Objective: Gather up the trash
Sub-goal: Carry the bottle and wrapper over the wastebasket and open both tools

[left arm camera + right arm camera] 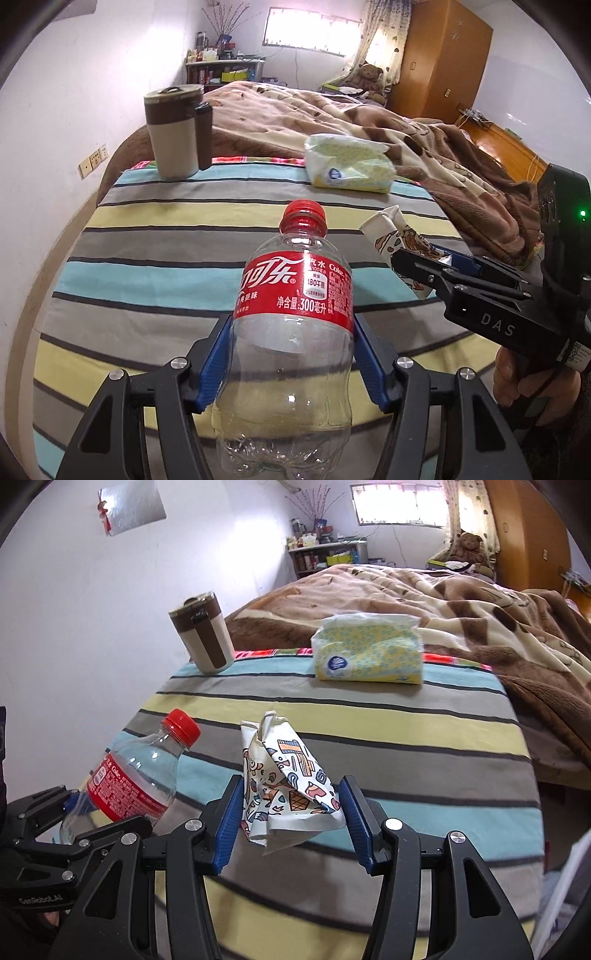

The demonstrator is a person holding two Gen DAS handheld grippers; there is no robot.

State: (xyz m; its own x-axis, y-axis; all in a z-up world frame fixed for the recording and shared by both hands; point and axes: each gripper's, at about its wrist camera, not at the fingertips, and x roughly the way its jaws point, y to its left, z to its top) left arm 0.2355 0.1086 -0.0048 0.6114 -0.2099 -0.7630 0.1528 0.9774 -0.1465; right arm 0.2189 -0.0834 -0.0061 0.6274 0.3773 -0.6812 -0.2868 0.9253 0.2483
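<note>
My left gripper (291, 354) is shut on an empty clear Coke bottle (295, 295) with a red cap and red label, held above the striped cloth. The bottle (136, 775) and left gripper (70, 812) show at the lower left of the right wrist view. My right gripper (291, 812) is shut on a crumpled patterned paper cup (284, 782), its blue pads pressing both sides. The right gripper (436, 266) with the paper cup (391, 236) shows at the right of the left wrist view.
A striped cloth (369, 709) covers the surface below. A brown and beige lidded mug (203, 638) stands at its far left. A yellow tissue pack (365, 650) lies at its far edge. A brown blanket (480, 609) covers the bed beyond. A white wall (55, 110) is to the left.
</note>
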